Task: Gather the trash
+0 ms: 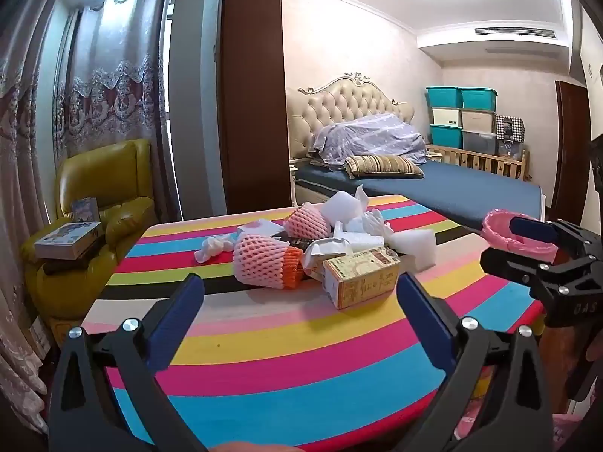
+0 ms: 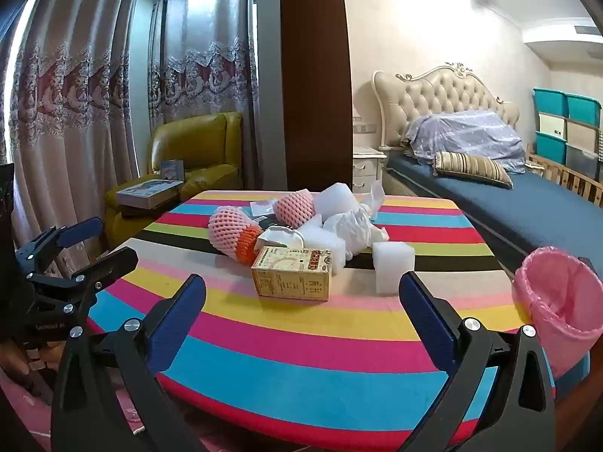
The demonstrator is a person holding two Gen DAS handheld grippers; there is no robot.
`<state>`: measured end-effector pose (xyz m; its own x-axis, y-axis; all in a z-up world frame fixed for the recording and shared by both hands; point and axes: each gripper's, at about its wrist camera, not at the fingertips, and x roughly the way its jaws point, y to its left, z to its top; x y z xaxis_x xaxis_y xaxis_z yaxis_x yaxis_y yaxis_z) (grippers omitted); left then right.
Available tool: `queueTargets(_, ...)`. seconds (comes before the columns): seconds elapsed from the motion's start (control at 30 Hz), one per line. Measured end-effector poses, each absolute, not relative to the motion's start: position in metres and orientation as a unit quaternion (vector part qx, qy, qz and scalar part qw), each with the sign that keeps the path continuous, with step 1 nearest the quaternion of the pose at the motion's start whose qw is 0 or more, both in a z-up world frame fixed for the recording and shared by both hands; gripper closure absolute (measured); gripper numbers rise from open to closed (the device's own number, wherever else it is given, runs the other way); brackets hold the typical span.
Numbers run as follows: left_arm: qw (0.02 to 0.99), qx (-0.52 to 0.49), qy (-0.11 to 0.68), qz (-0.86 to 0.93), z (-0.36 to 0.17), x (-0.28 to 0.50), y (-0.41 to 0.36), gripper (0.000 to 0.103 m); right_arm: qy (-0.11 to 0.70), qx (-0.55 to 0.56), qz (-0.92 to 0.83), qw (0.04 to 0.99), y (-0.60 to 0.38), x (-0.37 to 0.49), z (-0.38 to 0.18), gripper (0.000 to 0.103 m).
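Observation:
A pile of trash lies mid-table: a tan cardboard box (image 1: 360, 277) (image 2: 292, 273), pink foam fruit nets (image 1: 260, 261) (image 2: 228, 228), an orange net (image 2: 247, 245), white foam blocks (image 2: 392, 263) and crumpled white paper (image 2: 352, 226). A bin lined with a pink bag (image 2: 561, 301) (image 1: 516, 239) stands at the table's right edge. My left gripper (image 1: 301, 293) is open and empty, short of the pile. My right gripper (image 2: 301, 293) is open and empty, just short of the box. Each gripper shows in the other's view (image 1: 535, 248) (image 2: 94, 241).
The striped tablecloth (image 1: 282, 358) covers the table. A yellow armchair (image 1: 94, 203) with books stands at the far left by curtains. A blue bed (image 2: 508, 203) lies at the right behind the table, with storage boxes (image 1: 463, 120) beyond.

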<state>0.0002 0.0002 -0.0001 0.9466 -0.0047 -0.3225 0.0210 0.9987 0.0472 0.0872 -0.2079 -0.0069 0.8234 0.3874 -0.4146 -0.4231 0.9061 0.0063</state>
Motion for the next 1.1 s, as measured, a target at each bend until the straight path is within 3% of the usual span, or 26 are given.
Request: queueTargets(1.1, 0.985, 0.026, 0.172, -0.009, -0.0024, 0.0015, -0.0001, 0.004, 0.203, -0.036, 0.217, 0.954, -0.2079, 0.0817, 0.0021, 0.007)
